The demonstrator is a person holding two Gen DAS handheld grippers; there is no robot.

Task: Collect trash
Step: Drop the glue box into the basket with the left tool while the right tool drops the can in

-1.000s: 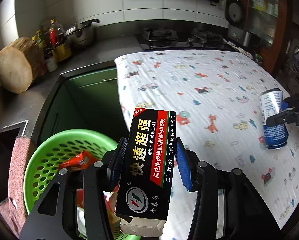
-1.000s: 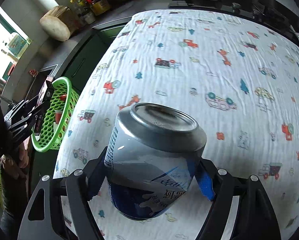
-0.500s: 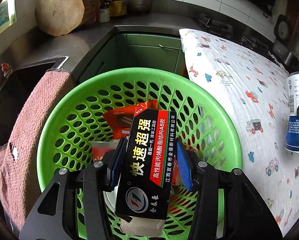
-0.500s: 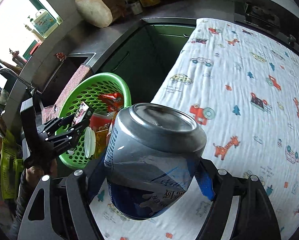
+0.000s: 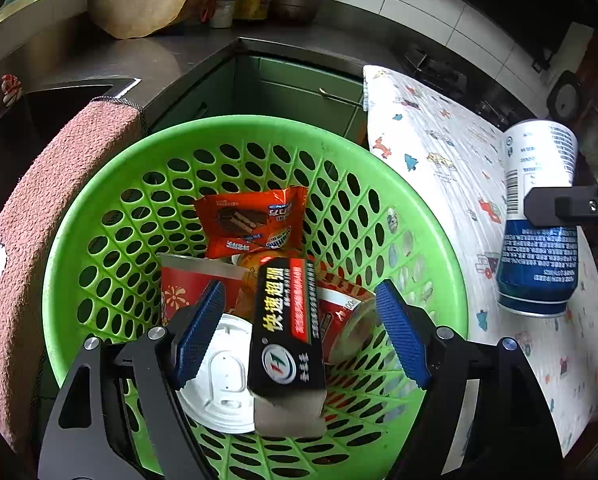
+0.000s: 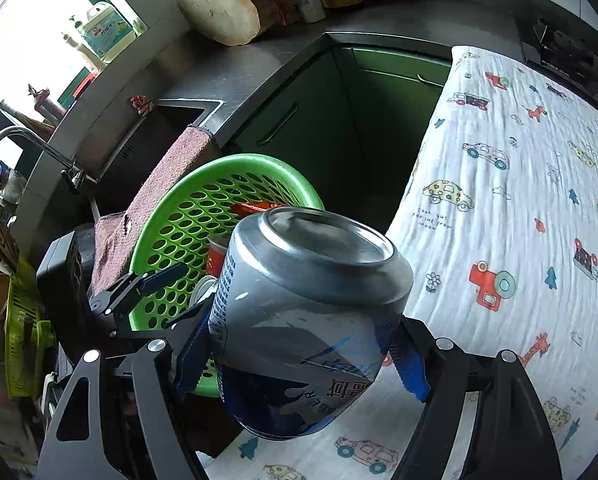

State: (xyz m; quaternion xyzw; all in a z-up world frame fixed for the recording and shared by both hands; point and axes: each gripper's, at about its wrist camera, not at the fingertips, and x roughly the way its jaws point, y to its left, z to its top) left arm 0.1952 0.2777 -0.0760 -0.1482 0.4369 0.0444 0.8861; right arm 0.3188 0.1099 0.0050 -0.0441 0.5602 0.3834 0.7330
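A: Left gripper (image 5: 299, 332), state?
B: Jaws are seen spread wide over the green perforated basket (image 5: 99, 216). A gap is visible between each blue pad (image 5: 399, 332) and the black glue box (image 5: 287, 324), so nothing is gripped. The box is seen between the pads, its open flap end nearest the camera; whether it rests on the trash below cannot be told.

A: Basket contents?
B: An orange wafer wrapper (image 5: 253, 220) is noted at the far side, a red paper cup (image 5: 191, 288) left of the box, a white plastic lid (image 5: 219, 380) at the near left. More red packaging is partly hidden to the right of the box.

A: Right gripper (image 6: 299, 348)?
B: Closed on the blue-and-silver drink can (image 6: 311, 320), pads pressed to both sides, silver base turned toward the far side. The can is held in the air above the near left edge of the cartoon-print cloth (image 6: 519, 200), just right of the basket (image 6: 227, 168).

A: Surroundings?
B: A pink towel (image 5: 47, 216) is draped at the basket's left. A round wooden chopping block (image 6: 219, 4) is recorded on the far counter, a tap (image 6: 27, 148) at the left.
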